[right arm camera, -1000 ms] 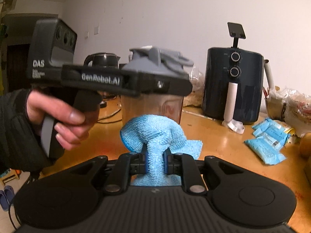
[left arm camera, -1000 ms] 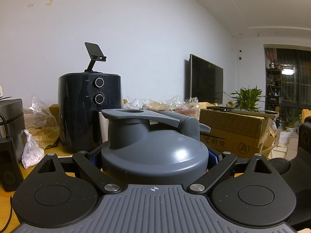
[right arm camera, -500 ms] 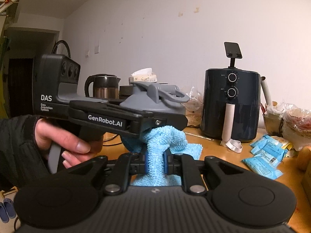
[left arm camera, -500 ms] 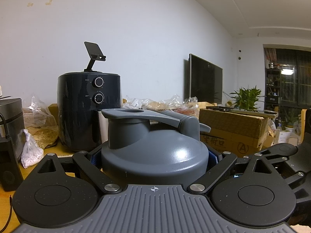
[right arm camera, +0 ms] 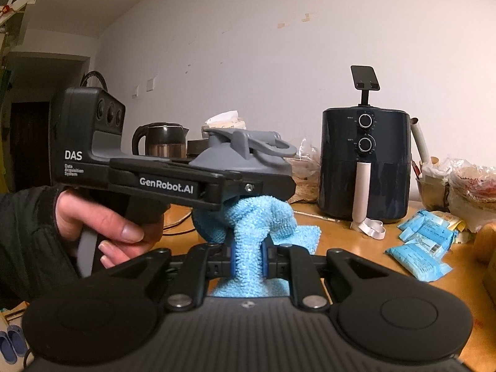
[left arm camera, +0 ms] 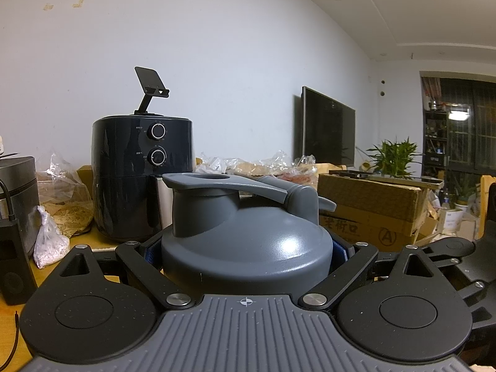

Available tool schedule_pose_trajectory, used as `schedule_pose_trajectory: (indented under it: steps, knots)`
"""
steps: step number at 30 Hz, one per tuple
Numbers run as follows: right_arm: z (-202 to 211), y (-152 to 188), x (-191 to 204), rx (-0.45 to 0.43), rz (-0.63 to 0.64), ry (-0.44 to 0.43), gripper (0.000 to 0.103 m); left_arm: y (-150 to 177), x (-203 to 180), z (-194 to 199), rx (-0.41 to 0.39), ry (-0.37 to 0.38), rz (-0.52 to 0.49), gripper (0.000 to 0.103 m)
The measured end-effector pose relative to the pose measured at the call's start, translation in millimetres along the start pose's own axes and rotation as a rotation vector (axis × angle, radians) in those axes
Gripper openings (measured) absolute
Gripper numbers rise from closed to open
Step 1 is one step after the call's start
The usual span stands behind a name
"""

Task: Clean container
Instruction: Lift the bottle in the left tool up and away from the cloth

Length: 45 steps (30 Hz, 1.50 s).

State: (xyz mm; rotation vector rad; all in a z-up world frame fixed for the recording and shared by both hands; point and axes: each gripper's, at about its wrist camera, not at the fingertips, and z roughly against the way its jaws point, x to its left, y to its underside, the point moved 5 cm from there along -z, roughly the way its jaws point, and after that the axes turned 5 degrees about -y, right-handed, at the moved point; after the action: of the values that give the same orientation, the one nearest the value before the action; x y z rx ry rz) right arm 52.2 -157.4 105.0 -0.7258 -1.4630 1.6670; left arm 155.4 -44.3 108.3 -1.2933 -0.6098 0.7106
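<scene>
The container's grey lid (left arm camera: 248, 248) with its flip cap and loop fills the middle of the left wrist view. My left gripper (left arm camera: 246, 251) is shut on the container just under that lid, blue pads (left arm camera: 339, 252) at both sides. In the right wrist view a hand holds this left gripper (right arm camera: 248, 187) level, and the lid (right arm camera: 235, 158) shows above it. My right gripper (right arm camera: 247, 257) is shut on a bunched light-blue cloth (right arm camera: 257, 217). The cloth's top sits right under the left gripper, where the container's body is hidden.
A dark air fryer (right arm camera: 365, 164) stands at the back of the wooden table (right arm camera: 356, 248), with a kettle (right arm camera: 161, 139) on the left. Blue packets (right arm camera: 418, 248) and plastic bags (right arm camera: 465, 186) lie on the right. A cardboard box (left arm camera: 372, 204), a TV (left arm camera: 325, 127) and a plant (left arm camera: 393, 155) show behind.
The cloth has come up against the container under the left gripper, and it now hides the clear body. The right gripper's edge has entered the left wrist view at the right.
</scene>
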Motion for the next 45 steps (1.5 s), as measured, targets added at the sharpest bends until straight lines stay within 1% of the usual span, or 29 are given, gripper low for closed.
schedule_pose_trajectory:
  steps: [13, 25, 33, 37, 41, 45]
  knots:
    - [33, 7, 3, -0.019, 0.0, 0.01, 0.013, -2, 0, -1, 0.006, 0.0, 0.002, 0.096]
    - [88, 15, 5, -0.046, 0.007, 0.052, 0.014, -1, 1, -1, 0.014, 0.001, 0.002, 0.096]
    - [114, 28, 10, -0.031, 0.017, 0.065, 0.014, -1, 2, 0, 0.016, -0.005, 0.001, 0.096]
    - [120, 31, 10, -0.03, 0.01, 0.069, 0.014, 0, 2, 1, 0.0, -0.007, 0.006, 0.096]
    - [124, 33, 9, -0.029, 0.007, 0.072, 0.014, 1, 1, 3, -0.015, -0.021, 0.009, 0.096]
    - [125, 35, 7, -0.024, 0.002, 0.077, 0.014, 0, -5, 7, -0.043, -0.074, -0.042, 0.096]
